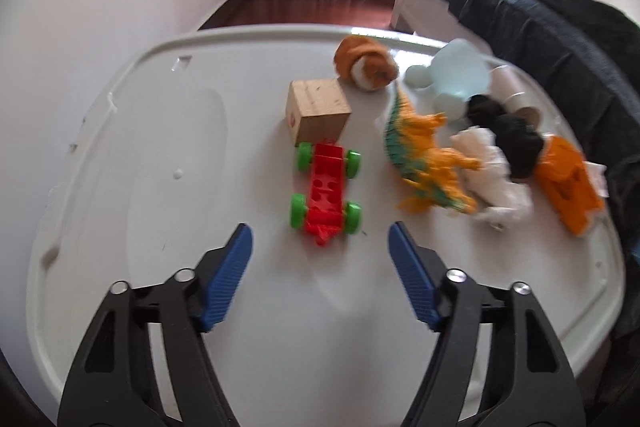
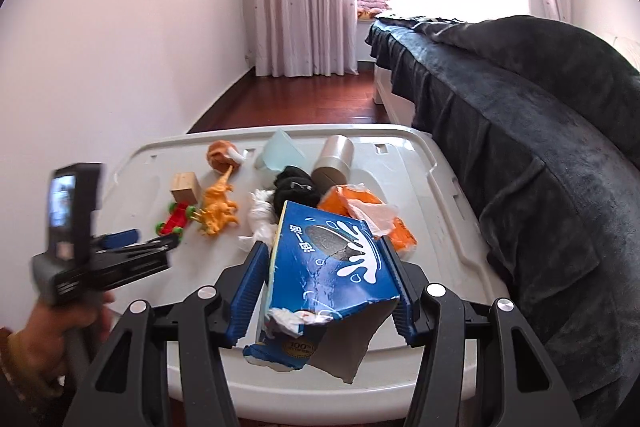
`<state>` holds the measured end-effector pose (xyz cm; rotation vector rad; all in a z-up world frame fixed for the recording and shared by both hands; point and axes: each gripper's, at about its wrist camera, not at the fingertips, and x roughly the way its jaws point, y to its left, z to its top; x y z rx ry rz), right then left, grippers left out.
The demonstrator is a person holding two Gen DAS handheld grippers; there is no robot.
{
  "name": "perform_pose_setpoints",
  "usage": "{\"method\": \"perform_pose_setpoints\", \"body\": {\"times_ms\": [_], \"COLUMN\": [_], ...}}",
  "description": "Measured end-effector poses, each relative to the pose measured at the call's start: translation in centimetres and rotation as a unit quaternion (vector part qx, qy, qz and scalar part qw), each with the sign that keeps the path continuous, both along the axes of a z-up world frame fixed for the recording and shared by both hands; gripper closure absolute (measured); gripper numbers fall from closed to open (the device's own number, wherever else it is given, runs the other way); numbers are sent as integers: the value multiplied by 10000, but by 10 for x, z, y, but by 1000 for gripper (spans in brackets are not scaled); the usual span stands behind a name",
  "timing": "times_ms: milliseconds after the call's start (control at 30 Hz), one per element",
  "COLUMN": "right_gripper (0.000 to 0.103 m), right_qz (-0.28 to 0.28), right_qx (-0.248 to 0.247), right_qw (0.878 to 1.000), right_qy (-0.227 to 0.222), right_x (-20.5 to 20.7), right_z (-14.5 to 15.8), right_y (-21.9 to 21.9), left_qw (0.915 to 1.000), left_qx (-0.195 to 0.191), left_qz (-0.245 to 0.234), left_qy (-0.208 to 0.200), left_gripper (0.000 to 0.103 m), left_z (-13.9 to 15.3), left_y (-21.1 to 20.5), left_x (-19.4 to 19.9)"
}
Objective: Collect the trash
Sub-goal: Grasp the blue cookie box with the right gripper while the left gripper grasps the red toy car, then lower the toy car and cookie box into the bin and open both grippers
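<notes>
I see the bed (image 2: 520, 115) hard along the surface's (image 2: 452, 227) right edge; its left half lies bare. My right gripper (image 2: 324, 259) clamps a torn blue box (image 2: 332, 267) above the near edge. My left gripper (image 1: 320, 239) hangs wide open, holding nothing, just short of the toy car (image 1: 326, 191). A tissue (image 1: 492, 175) lies beside the dinosaur (image 1: 424, 159).

On the worktop (image 1: 100, 187) we see the toy car (image 1: 326, 193) just before the wooden block (image 1: 318, 111), plush toy (image 1: 366, 65) behind it. Right of the car lies the dinosaur (image 1: 424, 155), then crumpled tissue (image 1: 492, 171), with the cup (image 1: 460, 75) behind. The bed (image 2: 520, 115) stands right of the worktop.
</notes>
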<state>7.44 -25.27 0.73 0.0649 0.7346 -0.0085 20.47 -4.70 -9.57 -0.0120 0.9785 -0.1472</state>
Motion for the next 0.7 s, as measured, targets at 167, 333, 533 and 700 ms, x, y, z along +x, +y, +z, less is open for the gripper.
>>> {"method": "perform_pose_setpoints", "body": {"times_ms": [167, 333, 533, 700], "right_gripper": [48, 48, 48, 48], "right_qz": [43, 68, 76, 62], "right_qx": [56, 89, 54, 52], "right_qw": [10000, 9999, 9999, 9999], "right_qy": [41, 37, -53, -81], "right_x": [0, 0, -3, -4], "right_z": [-1, 0, 4, 5], "right_y": [1, 4, 5, 4], "left_qw": [9999, 9988, 9986, 9991], "left_qx": [147, 467, 499, 408], "left_qz": [-9, -39, 58, 105], "left_qy": [86, 141, 148, 70], "left_gripper": [40, 49, 64, 64], "left_z": [-10, -11, -8, -6], "left_y": [-3, -9, -1, 8], "left_x": [19, 28, 26, 8]}}
